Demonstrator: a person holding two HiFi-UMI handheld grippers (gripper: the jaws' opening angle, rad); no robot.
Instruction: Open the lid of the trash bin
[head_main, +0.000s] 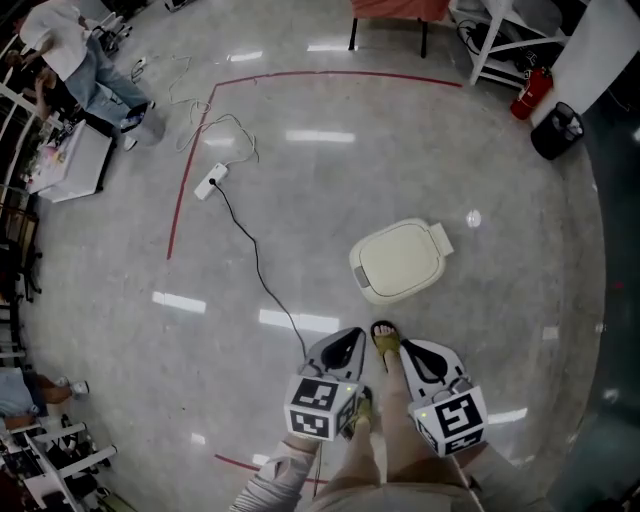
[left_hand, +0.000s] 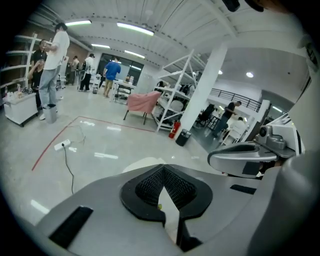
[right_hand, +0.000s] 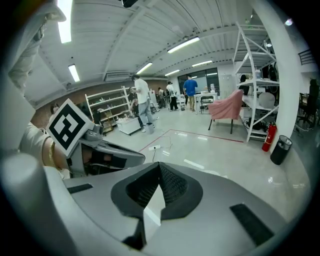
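While their jaws are closed on nothing, left gripper (head_main: 351, 338) and right gripper (head_main: 409, 348) hang over glossy grey floor (head_main: 450, 150); red tape line (head_main: 330, 72) well beyond. Cream rounded-square trash bin (head_main: 366, 283), smooth lid (head_main: 400, 258) shut, just ahead of them.

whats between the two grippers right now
In the head view, the person's sandalled foot lies between the left gripper and the right gripper.

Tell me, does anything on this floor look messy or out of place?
One thing: a white power strip lies loose on the open floor, and its black cable snakes toward the person's feet, a possible trip hazard. The trash bin stands closed; nothing looks spilled.
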